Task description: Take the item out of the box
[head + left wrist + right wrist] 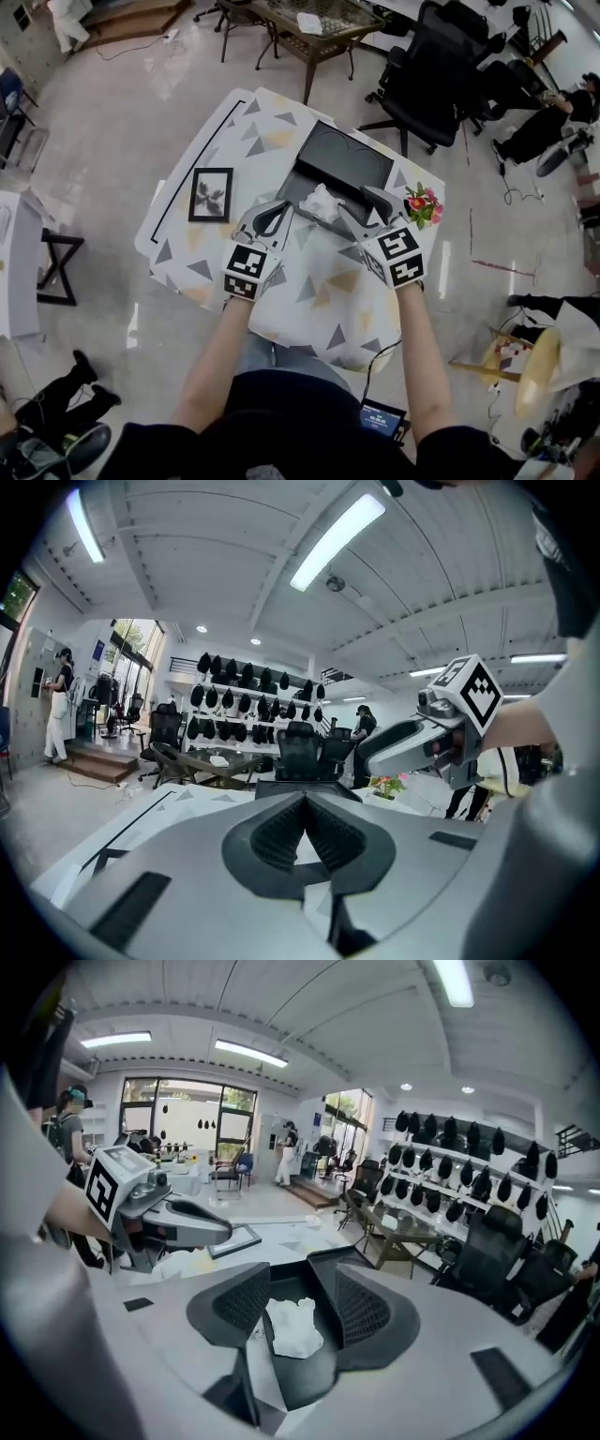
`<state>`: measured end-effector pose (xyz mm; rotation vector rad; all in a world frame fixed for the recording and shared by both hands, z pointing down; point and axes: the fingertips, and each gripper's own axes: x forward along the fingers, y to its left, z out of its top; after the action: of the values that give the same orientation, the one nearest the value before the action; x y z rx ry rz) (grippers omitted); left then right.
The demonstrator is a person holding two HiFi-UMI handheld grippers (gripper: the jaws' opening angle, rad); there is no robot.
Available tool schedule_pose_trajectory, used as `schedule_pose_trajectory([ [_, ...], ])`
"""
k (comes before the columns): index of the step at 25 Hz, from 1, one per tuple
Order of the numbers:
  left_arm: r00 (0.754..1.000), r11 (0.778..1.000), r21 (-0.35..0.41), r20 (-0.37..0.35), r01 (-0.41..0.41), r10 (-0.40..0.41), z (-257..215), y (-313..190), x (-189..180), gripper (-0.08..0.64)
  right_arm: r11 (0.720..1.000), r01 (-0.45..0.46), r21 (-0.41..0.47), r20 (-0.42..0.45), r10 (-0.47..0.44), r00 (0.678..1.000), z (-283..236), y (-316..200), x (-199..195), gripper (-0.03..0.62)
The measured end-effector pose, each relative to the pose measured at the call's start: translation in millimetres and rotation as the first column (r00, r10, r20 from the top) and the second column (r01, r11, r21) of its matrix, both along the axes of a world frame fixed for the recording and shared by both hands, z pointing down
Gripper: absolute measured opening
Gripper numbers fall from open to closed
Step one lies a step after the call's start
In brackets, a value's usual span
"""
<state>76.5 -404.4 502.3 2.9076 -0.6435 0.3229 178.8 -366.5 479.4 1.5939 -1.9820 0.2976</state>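
Note:
An open black box point(342, 155) rests on the patterned table, and a crumpled white item point(322, 202) lies at its near end. My right gripper point(372, 208) is open just right of the item. In the right gripper view the white item point(293, 1326) shows low between the spread jaws of my right gripper point(302, 1293), inside the box point(328, 1262); I cannot tell whether they touch it. My left gripper point(272, 217) is shut and holds nothing, at the box's near left corner. Its closed tips point(305, 803) point over the box rim point(272, 787).
A framed picture point(211, 194) lies flat on the table to the left. A small bunch of pink flowers point(424, 203) stands at the right edge. A black office chair point(436, 70) and a glass-topped table point(314, 28) stand beyond. People stand around the room.

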Motion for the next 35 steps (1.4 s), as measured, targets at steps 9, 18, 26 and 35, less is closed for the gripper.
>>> schedule_pose_trajectory([
  [9, 1.000, 0.999, -0.045, 0.017, -0.004, 0.005, 27.1, -30.3, 33.5, 0.020, 0.947, 0.159, -0.278, -0.044, -0.178, 0.983, 90.4, -33.4, -3.8, 0.198],
  [18, 1.000, 0.998, -0.064, 0.025, -0.011, 0.013, 35.9, -27.9, 34.9, 0.020, 0.815, 0.271, -0.513, -0.031, -0.332, 0.943, 154.7, -38.5, -7.6, 0.147],
  [26, 0.999, 0.997, -0.077, 0.038, 0.001, 0.002, 41.9, -24.3, 23.4, 0.020, 0.739, 0.260, -0.622, -0.092, -0.398, 0.913, 187.2, -39.4, -5.6, 0.092],
  [35, 0.999, 0.997, -0.078, 0.042, 0.013, -0.010, 43.9, -23.3, 16.7, 0.020, 0.747, 0.271, -0.607, -0.078, -0.395, 0.915, 189.6, -41.2, -7.1, 0.034],
])
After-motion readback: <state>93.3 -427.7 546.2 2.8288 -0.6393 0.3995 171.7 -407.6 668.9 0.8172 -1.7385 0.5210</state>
